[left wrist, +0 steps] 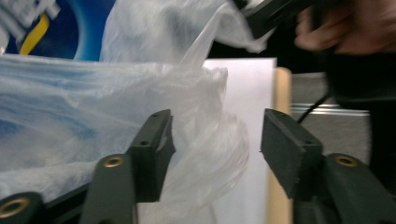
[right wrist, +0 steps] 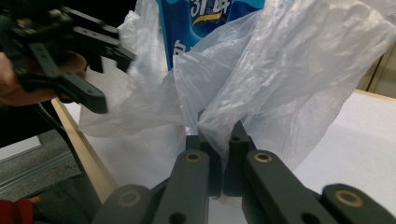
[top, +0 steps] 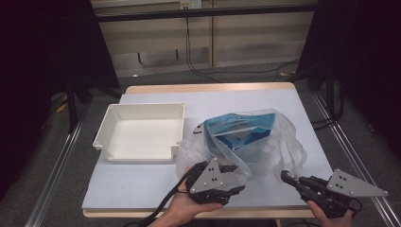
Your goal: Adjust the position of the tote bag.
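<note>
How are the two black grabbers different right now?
The right gripper has its jaws pinched shut on the clear plastic bag; the left gripper has its jaws apart, with bag film loose between them. In the high view the right one reaches the bag's right edge, the left one its near left edge. Both are black and hand-held.

White characters on the blue pack (right wrist: 205, 23) are unreadable.
</note>
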The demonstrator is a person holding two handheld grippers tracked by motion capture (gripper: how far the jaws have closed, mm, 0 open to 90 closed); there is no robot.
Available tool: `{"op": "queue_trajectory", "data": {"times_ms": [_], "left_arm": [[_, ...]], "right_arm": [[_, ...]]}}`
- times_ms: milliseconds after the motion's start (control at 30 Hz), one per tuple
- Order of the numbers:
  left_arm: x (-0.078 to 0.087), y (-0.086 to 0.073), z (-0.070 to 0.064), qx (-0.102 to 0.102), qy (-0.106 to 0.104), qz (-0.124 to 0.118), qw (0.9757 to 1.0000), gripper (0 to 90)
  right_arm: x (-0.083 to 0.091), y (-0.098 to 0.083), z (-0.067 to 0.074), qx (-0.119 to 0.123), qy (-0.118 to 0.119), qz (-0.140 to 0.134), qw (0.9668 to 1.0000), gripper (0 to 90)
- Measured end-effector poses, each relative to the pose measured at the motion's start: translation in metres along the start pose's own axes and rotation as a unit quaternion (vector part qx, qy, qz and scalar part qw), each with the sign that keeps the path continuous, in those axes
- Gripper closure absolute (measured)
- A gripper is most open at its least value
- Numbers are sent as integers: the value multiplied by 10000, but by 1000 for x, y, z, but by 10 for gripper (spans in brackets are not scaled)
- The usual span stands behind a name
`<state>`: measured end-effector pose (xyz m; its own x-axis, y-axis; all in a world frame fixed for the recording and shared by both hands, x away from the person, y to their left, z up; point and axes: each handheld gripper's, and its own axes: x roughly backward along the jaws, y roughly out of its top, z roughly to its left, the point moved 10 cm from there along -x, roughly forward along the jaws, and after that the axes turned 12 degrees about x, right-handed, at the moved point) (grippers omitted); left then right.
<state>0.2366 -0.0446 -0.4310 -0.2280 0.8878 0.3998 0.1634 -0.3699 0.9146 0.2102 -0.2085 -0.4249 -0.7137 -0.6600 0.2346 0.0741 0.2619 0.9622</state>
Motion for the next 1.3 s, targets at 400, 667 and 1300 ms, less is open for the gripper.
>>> {"op": "queue_trajectory", "data": {"times_ms": [400,667,1300], "left_arm": [[-33,-26,21,-170,131,466,9987,448],[-43,-44,31,-267,220,711,9969,564],[11,-16,20,383,-627,266,9969,887]], "right_arm": [[2,0,-3,14,-21,10,10000,900],[1,-1,-3,33,-7,23,10000,900],[-1,5,-9,49,-109,-3,9999,900]]}}
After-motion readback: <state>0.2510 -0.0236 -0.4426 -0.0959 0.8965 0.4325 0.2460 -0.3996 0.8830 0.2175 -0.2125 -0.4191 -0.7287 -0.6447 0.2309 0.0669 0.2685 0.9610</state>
